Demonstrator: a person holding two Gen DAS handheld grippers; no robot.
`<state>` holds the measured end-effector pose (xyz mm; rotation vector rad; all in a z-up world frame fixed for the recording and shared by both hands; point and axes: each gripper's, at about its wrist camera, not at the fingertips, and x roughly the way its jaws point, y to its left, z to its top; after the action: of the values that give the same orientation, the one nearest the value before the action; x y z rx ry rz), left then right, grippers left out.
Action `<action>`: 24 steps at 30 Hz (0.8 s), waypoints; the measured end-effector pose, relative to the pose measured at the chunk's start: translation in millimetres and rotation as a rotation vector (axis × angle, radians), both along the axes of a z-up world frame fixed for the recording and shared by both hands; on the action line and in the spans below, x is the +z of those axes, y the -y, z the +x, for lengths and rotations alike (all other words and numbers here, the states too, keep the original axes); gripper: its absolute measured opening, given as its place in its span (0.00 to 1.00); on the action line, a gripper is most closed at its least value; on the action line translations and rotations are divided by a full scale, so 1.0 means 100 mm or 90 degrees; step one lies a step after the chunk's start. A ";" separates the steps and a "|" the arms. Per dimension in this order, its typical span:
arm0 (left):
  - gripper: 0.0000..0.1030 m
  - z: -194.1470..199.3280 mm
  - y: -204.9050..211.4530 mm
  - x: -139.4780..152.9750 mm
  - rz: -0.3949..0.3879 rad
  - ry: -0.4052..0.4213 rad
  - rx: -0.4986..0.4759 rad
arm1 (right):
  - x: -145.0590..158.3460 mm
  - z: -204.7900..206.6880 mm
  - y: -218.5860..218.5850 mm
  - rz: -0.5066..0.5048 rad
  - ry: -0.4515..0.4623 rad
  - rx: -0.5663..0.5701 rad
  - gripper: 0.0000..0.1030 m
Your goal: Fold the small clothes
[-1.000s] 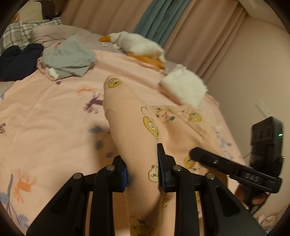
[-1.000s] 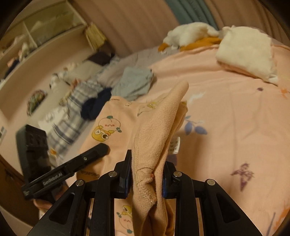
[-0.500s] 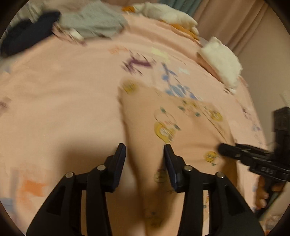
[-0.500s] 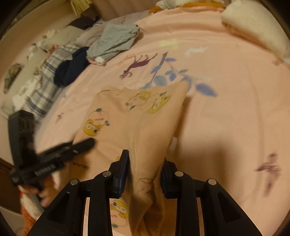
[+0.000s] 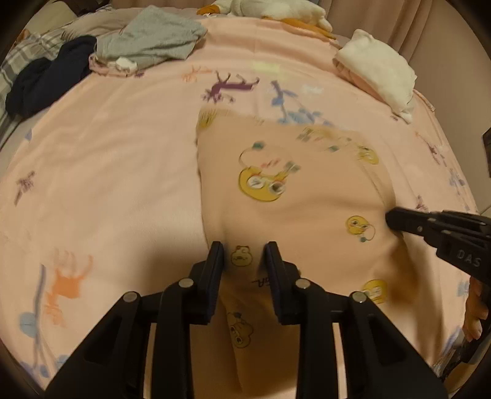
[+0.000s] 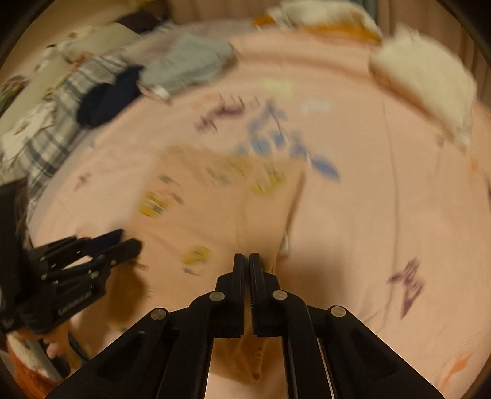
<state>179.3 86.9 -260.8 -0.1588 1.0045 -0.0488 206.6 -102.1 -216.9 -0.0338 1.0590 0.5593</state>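
A peach garment [image 5: 291, 199] with yellow cartoon prints lies spread on the pink bedsheet [image 5: 107, 184]. My left gripper [image 5: 244, 248] is at the garment's near left edge. Its jaws are closing, a ridge of the cloth fills the gap between them, and the pads press on it. My right gripper [image 5: 389, 219] is at the garment's right edge. In the blurred right wrist view the garment [image 6: 214, 214] runs into the right gripper [image 6: 247, 256], whose jaws stand almost together on a thin fold. The left gripper [image 6: 130, 239] shows there at the left.
At the back left lie a grey garment [image 5: 153, 36] and a dark navy one [image 5: 46, 79] beside plaid bedding. A white folded pile [image 5: 377, 67] sits at the back right. A white and orange plush toy [image 5: 276, 9] lies along the far edge by the curtains.
Both grippers have come down and tipped forward. The garment, held up as a ridge before, now lies flat on the bed. The right jaws have narrowed to a thin gap.
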 end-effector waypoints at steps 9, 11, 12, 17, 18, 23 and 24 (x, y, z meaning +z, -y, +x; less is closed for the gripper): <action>0.29 -0.10 -0.15 0.17 -0.094 -0.020 0.024 | 0.00 -0.08 0.20 0.020 -0.024 -0.018 0.05; 0.30 -0.21 0.01 0.15 -0.058 -0.035 -0.013 | 0.11 -0.19 0.20 0.042 -0.004 0.009 0.05; 0.30 -0.24 0.08 0.10 -0.040 -0.045 -0.027 | 0.13 -0.25 0.19 0.051 -0.004 0.024 0.05; 0.35 -0.38 0.12 -0.05 -0.008 -0.044 -0.050 | -0.26 -0.28 0.12 -0.029 -0.042 0.020 0.06; 0.34 -0.39 0.07 -0.06 -0.025 -0.050 -0.043 | -0.34 -0.25 0.15 -0.018 -0.049 0.014 0.07; 0.35 -0.44 -0.01 0.00 -0.048 -0.059 -0.025 | -0.32 -0.26 0.33 0.021 -0.064 -0.006 0.08; 0.36 -0.45 0.02 0.02 -0.036 -0.054 -0.025 | -0.29 -0.29 0.32 -0.004 -0.055 -0.014 0.08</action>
<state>134.0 85.2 -258.5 -0.1940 1.0917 -0.1072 177.9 -134.1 -245.9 -0.0040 1.1438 0.5420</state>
